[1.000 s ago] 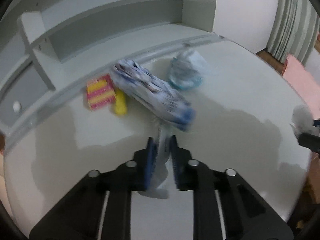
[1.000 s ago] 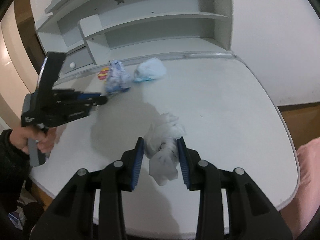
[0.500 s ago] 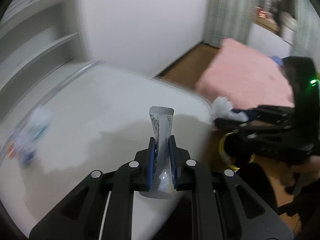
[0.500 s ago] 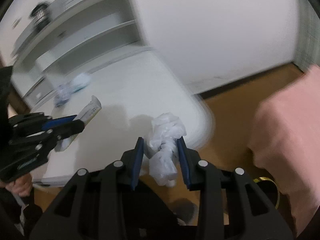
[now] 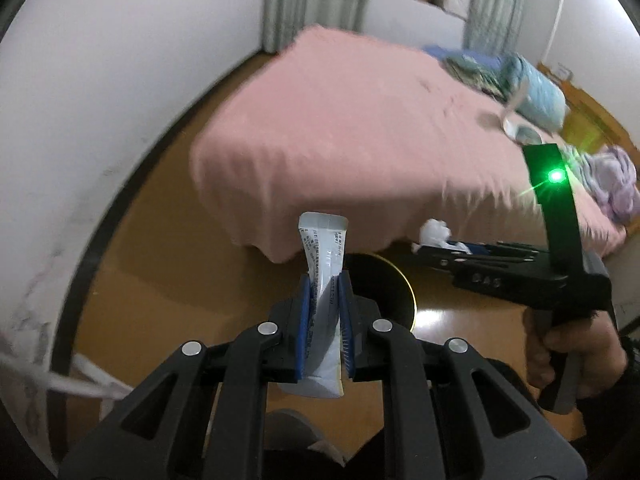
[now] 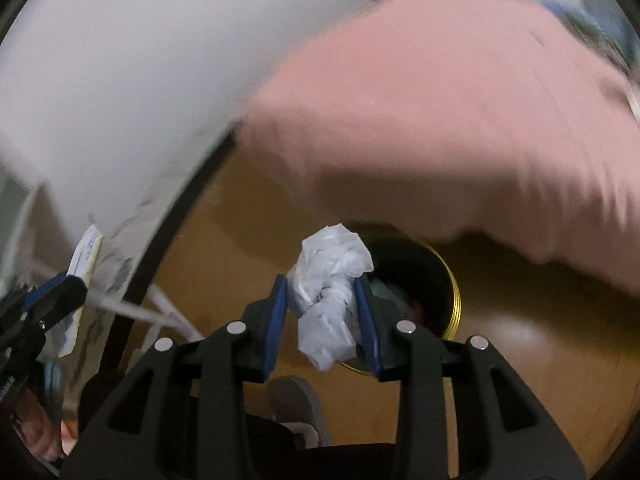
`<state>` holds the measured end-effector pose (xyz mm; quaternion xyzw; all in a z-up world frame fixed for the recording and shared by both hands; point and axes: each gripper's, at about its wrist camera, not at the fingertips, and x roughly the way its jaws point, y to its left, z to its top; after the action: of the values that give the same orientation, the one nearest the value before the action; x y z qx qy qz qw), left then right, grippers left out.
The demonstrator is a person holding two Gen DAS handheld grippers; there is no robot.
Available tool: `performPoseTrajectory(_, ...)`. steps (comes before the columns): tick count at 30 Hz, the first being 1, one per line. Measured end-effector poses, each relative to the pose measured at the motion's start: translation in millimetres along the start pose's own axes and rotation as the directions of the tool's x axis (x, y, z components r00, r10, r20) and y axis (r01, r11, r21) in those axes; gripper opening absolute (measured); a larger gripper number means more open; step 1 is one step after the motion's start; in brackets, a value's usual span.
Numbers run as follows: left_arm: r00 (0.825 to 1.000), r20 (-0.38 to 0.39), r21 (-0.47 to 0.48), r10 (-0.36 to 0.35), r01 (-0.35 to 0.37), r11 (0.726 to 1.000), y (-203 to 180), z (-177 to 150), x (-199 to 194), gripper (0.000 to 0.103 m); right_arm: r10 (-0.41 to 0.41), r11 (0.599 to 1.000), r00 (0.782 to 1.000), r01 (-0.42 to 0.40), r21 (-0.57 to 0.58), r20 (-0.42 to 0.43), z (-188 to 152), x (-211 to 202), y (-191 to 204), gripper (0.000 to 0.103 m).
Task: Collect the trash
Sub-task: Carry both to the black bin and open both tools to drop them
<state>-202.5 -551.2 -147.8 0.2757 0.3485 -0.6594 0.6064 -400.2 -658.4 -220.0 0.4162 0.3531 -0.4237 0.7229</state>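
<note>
My left gripper point(image 5: 325, 280) is shut on a flat white sachet wrapper point(image 5: 323, 248) that stands up between its blue pads. My right gripper point(image 6: 323, 284) is shut on a crumpled white plastic wad point(image 6: 330, 276). A round black bin with a gold rim point(image 6: 440, 276) sits on the wooden floor just beyond the right gripper; it also shows in the left wrist view point(image 5: 384, 284) right behind the wrapper. The right gripper point(image 5: 440, 242) with its wad shows at the right of the left wrist view, above the bin. The left gripper point(image 6: 74, 286) shows at the left edge of the right wrist view.
A bed with a pink cover point(image 5: 360, 128) stands close behind the bin, with clothes and bags point(image 5: 532, 88) on it. A white wall point(image 5: 100, 80) with a dark skirting runs along the left. The floor point(image 5: 160, 264) is wood. A grey slipper point(image 6: 296, 400) is below.
Both grippers have swung away from the white table with their trash still held. They now point down at the floor by the bed, and the bin has come into view under them.
</note>
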Motion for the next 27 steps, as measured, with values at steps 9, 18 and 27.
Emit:
performPoseTrajectory(9, 0.987, -0.143, -0.054, -0.077, 0.070, 0.996, -13, -8, 124, 0.013, -0.051, 0.990, 0.995, 0.062, 0.123, -0.089, -23, 60, -62, 0.034)
performPoseTrajectory(18, 0.984, -0.161, -0.021, -0.078, 0.076, 0.997, -39, -14, 137, 0.013, -0.020, 0.990, 0.994, 0.035, 0.137, -0.109, -21, 74, -70, 0.034)
performPoseTrajectory(27, 0.980, -0.176, -0.030, -0.089, 0.085, 0.996, -45, -15, 141, 0.013, 0.016, 0.990, 0.994, -0.001, 0.140, -0.107, -19, 66, -66, 0.044)
